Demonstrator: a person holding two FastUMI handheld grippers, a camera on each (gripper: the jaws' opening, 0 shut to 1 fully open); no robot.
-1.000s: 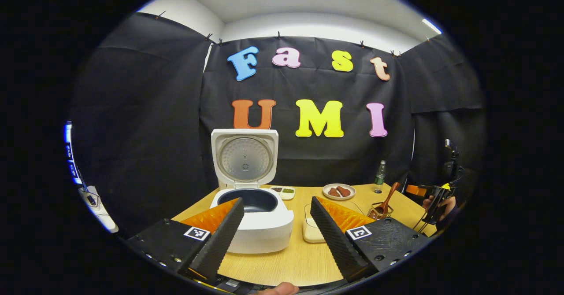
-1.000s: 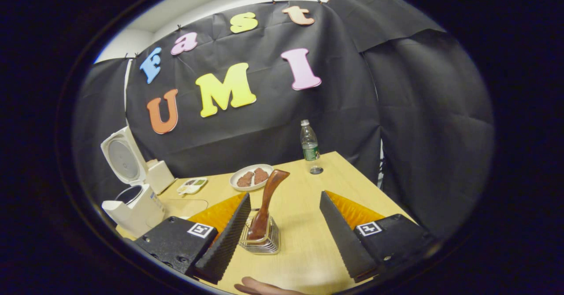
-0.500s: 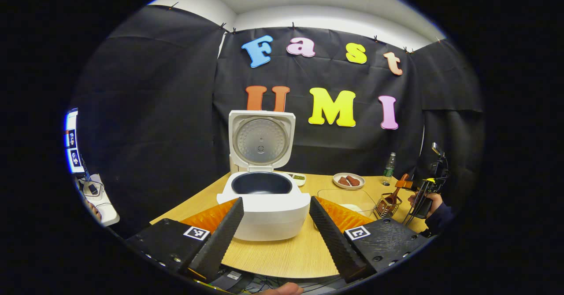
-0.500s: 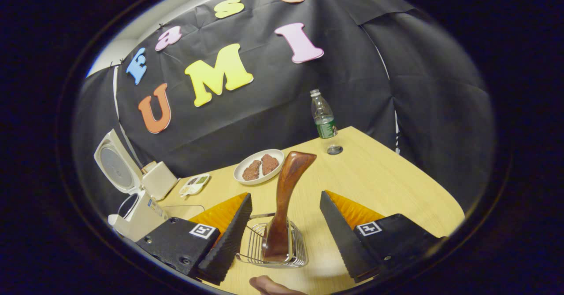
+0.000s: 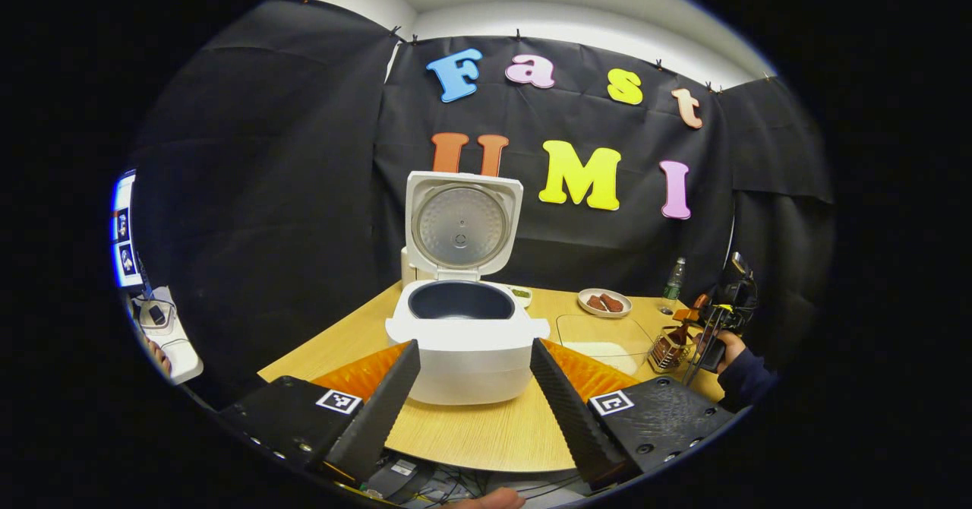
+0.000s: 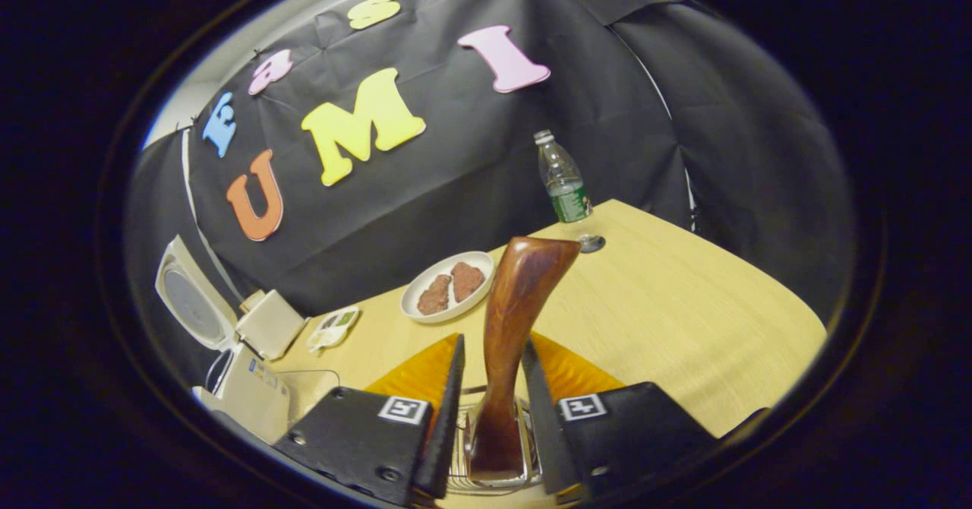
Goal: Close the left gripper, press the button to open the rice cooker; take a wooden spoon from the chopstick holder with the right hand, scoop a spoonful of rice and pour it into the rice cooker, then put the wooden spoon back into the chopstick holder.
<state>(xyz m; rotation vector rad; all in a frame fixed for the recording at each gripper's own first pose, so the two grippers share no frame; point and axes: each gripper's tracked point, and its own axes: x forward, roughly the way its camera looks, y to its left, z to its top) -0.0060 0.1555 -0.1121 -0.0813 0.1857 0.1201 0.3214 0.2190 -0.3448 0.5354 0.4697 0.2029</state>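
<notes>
rice cooker: white shell, dark blue-grey pot, silver inner lid | wooden spoon: glossy reddish-brown | desk: pale wood grain | plate: white, brown pieces | bottle: clear, green label | chopstick holder: silver wire

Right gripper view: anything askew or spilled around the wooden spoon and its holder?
Nothing stands out. The brown wooden spoon stands handle-up, leaning slightly, in the wire chopstick holder, between the right gripper's narrowed fingers. No spill shows on the light wooden table.

Wooden table bears rice cooker, plate, bottle, perhaps a tray.
</notes>
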